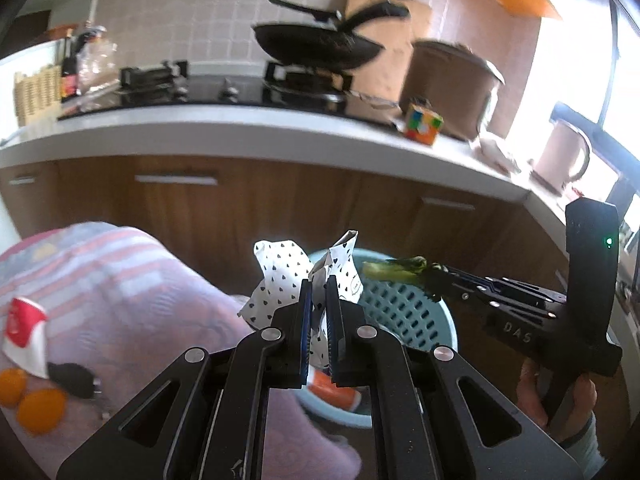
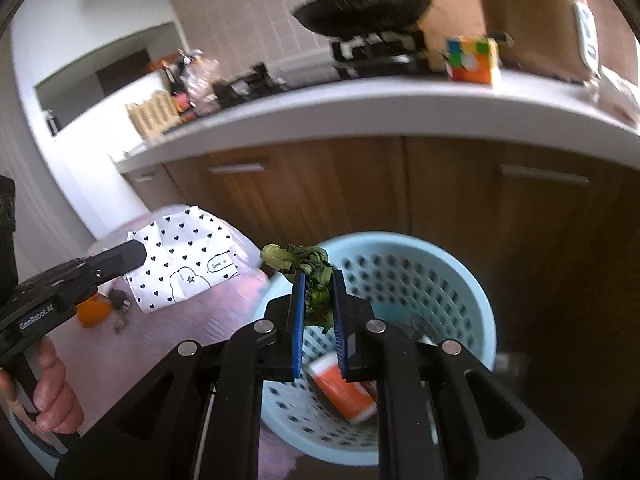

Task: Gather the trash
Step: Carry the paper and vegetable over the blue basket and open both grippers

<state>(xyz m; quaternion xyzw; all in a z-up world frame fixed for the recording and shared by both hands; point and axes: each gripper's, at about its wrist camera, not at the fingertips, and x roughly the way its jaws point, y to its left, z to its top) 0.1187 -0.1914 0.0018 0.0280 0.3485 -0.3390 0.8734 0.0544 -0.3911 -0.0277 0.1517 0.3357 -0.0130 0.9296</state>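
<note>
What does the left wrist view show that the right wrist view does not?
Only the left wrist view shows the pink kettle by the window, a red-and-white paper cup on the striped cloth, and the right claw from the side, shut on wilted greens. Only the right wrist view shows the whole heart-print paper flat, with its drawing. Both show the blue basket, the orange cup inside it, the puzzle cube and the pan.

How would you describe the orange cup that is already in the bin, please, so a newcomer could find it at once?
Below the wooden kitchen cabinets stands a pale blue perforated bin. At its bottom lies the orange cup, tipped on its side. It is the only orange thing inside the bin.
</note>
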